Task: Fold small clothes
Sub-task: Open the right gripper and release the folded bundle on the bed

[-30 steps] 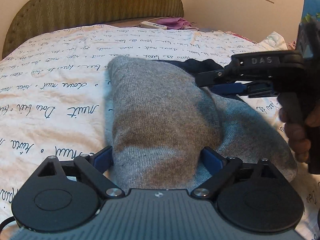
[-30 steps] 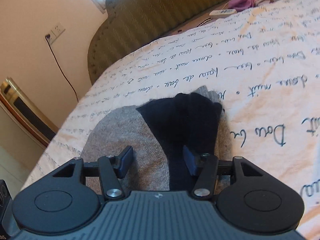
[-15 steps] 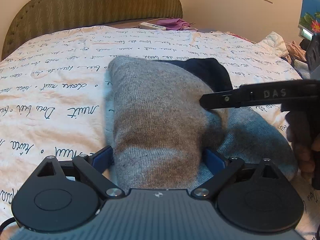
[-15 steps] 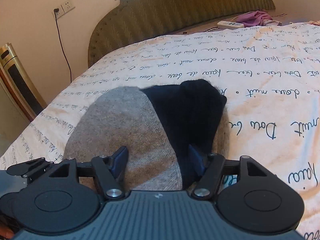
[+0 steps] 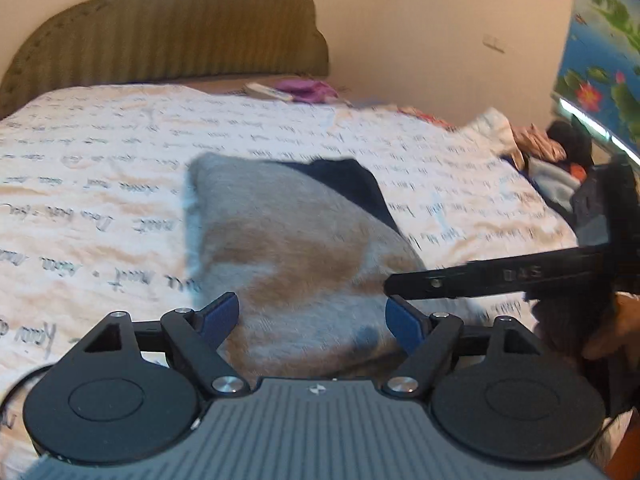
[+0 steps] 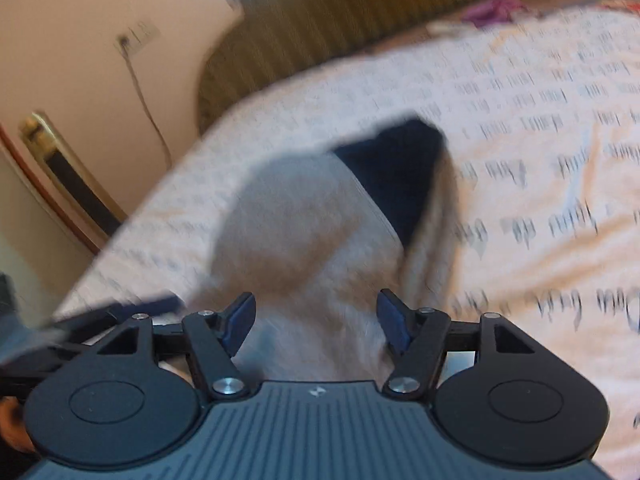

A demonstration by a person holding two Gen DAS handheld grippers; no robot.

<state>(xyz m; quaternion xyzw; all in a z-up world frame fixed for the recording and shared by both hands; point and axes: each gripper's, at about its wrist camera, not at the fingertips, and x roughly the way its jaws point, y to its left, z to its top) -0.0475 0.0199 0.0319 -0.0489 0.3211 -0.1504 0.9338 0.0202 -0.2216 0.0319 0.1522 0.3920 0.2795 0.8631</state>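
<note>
motion-blurred grey sock (image 5: 288, 248), near end behind both tools (image 5: 312, 320) (image 6: 316, 316), jaws apart, left just narrowing

One folded grey garment (image 5: 296, 248), two grippers, one headboard (image 5: 168, 36), one remote (image 5: 267, 91).

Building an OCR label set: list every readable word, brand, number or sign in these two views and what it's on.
"DAS": raised letters on the side of the right gripper, seen in the left wrist view.
Cursive script printed across the bedsheet: too blurred to read in both views.
Small emblem on each gripper body: a mark, no letters.
Nothing else legible.
</note>
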